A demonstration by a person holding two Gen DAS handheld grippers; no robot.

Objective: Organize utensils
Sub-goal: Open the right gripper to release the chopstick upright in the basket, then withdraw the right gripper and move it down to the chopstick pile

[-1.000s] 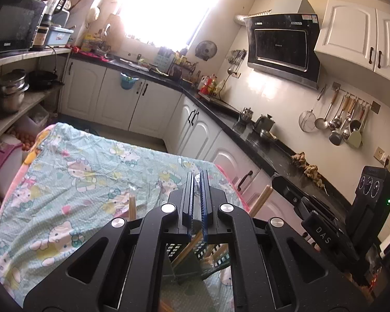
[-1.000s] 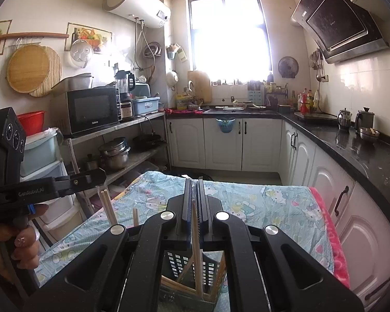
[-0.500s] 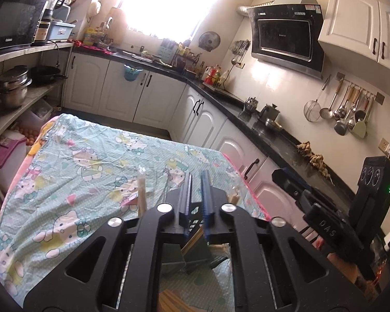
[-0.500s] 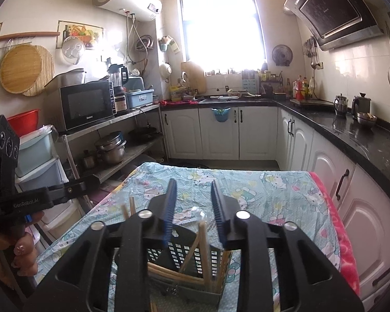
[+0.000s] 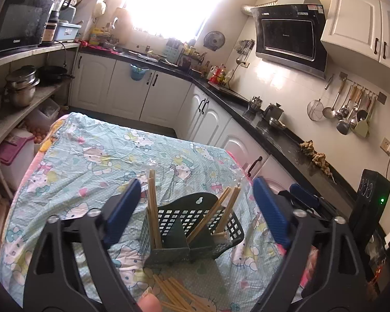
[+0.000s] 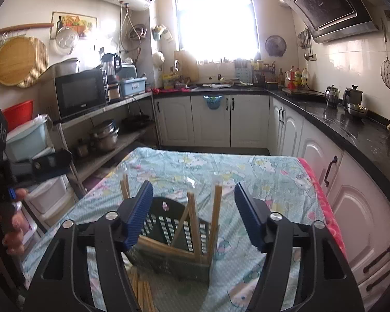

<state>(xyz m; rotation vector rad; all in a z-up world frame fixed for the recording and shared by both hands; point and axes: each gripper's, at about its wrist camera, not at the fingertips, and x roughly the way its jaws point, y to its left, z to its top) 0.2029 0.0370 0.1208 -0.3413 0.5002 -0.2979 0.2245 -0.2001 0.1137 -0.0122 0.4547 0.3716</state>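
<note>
The dark green utensil basket [image 5: 192, 228] stands on the cartoon-print tablecloth [image 5: 91, 161], chopsticks [image 6: 192, 215] leaning inside. Both the left gripper [image 5: 195, 208] and the right gripper [image 6: 193, 213] have just been opening, jaws wide and empty around it. Loose chopsticks [image 5: 176, 296] lie nearer, probably next to pick. Open cloth lies beyond; the table's right edge is close.

Right hand-held gripper [image 6: 193, 214] just opened, gripping nothing; chopsticks [image 6: 192, 218] upright in basket [image 6: 169, 260].
</note>
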